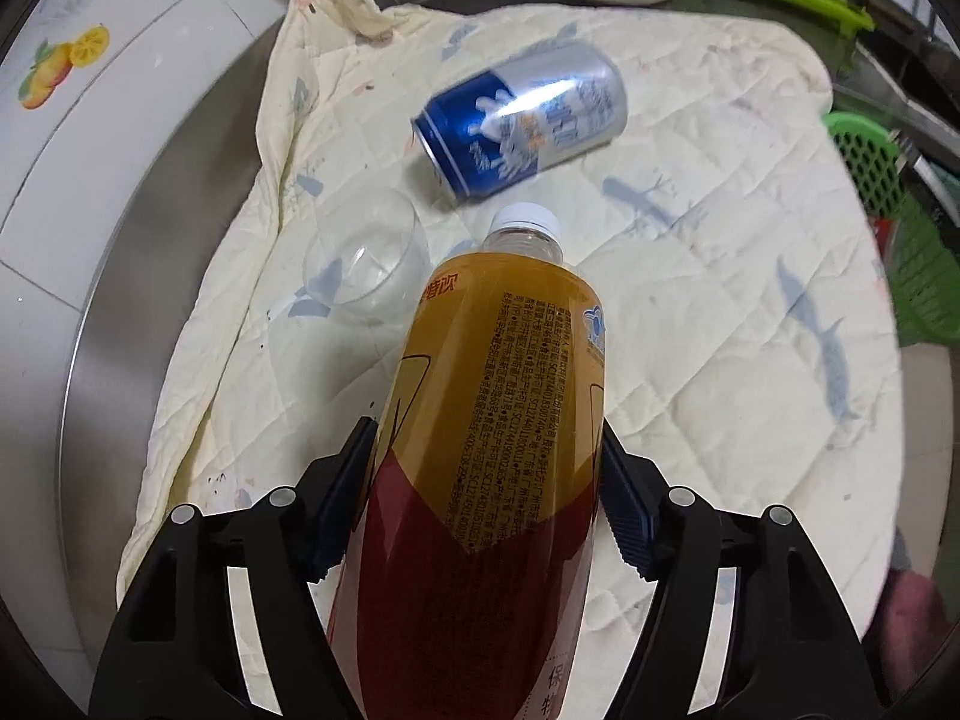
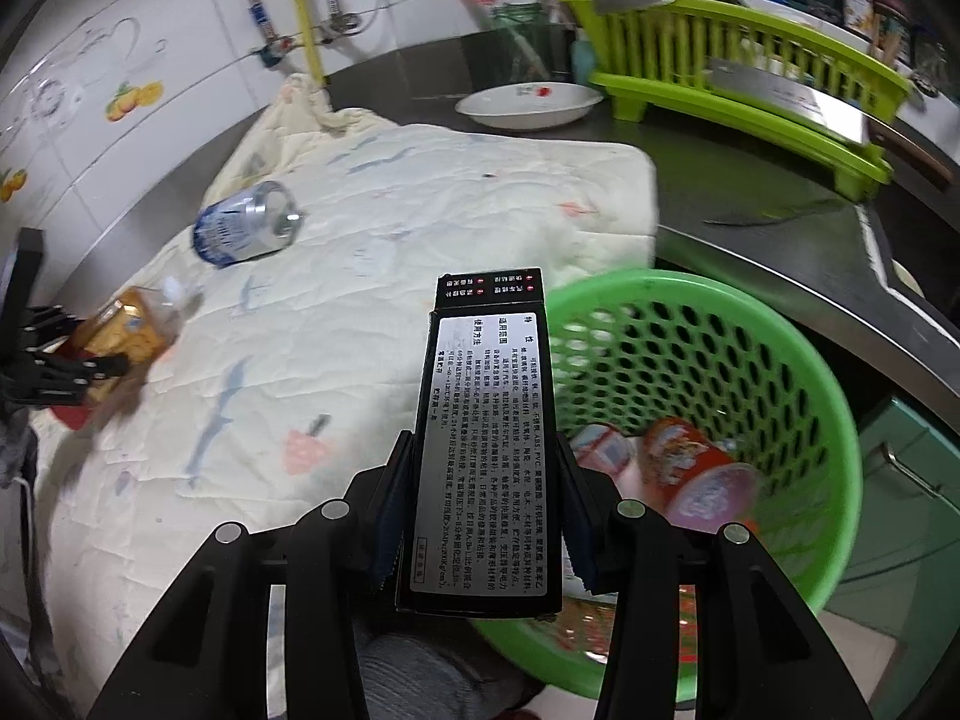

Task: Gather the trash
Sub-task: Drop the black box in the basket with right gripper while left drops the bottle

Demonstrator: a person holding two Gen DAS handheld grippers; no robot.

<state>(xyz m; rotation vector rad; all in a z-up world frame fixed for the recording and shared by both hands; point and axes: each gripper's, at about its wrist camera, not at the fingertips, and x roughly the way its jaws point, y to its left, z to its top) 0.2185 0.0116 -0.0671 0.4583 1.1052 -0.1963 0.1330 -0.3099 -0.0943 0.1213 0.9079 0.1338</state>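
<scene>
My left gripper [image 1: 486, 480] is shut on a plastic bottle [image 1: 492, 420] with an orange and red label and a white cap, held above the cream quilted cloth [image 1: 690, 300]. A blue and silver can [image 1: 522, 126] lies on its side beyond it, and a clear plastic cup [image 1: 366, 264] lies to the left. My right gripper [image 2: 483, 498] is shut on a black box [image 2: 486, 438] with a silver label, at the left rim of the green basket [image 2: 798, 360], which holds orange snack cups [image 2: 690, 468]. The can [image 2: 246, 222] and the left gripper with the bottle [image 2: 120, 330] show at the left.
A white bowl [image 2: 528, 105] and a green dish rack [image 2: 738, 78] stand at the back of the steel counter [image 2: 750, 204]. A tiled wall [image 2: 120, 90] with pipes runs along the left. The basket [image 1: 900, 240] also shows at the right of the left wrist view.
</scene>
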